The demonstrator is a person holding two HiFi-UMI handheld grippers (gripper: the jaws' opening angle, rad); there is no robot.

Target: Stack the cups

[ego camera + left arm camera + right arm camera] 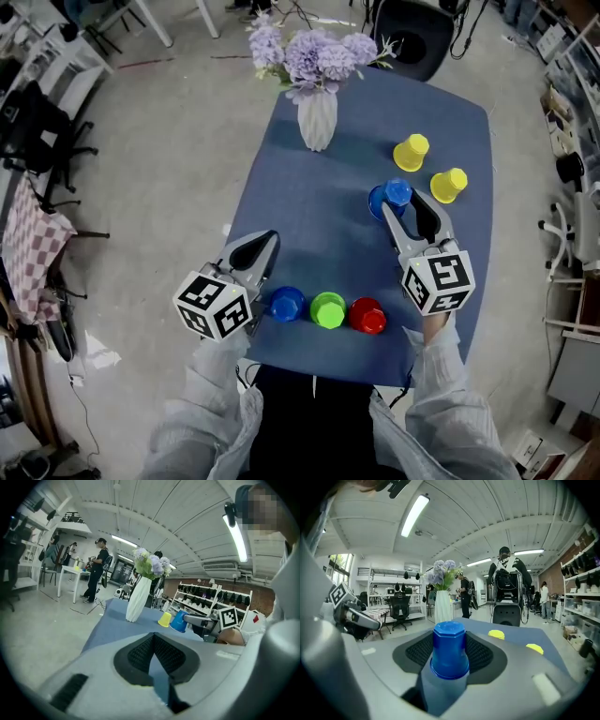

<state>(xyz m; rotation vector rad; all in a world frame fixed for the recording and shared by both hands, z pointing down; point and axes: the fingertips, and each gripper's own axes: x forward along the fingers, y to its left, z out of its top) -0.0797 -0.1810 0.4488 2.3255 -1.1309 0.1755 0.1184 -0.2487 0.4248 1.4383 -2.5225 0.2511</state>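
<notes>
Right hand-held gripper [405, 206] clamps blue cup [395, 193], partly covering cup's body.

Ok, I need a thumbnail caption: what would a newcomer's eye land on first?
The blue cup gripped in the right hand-held gripper, over the right side of the table. Then the white vase of purple flowers at the far end, and a second blue cup, green cup and red cup in a row at the near edge.

Blue-clothed table [309, 216] carries a flower vase [317, 117] well beyond the fingers [246, 255] of the left gripper [269, 239], two yellow cups [411, 152] near the fingers [398, 234] of the right gripper [405, 208], and a blue cup [286, 304], green cup [328, 309] and red cup [367, 316] rowed behind both.
</notes>
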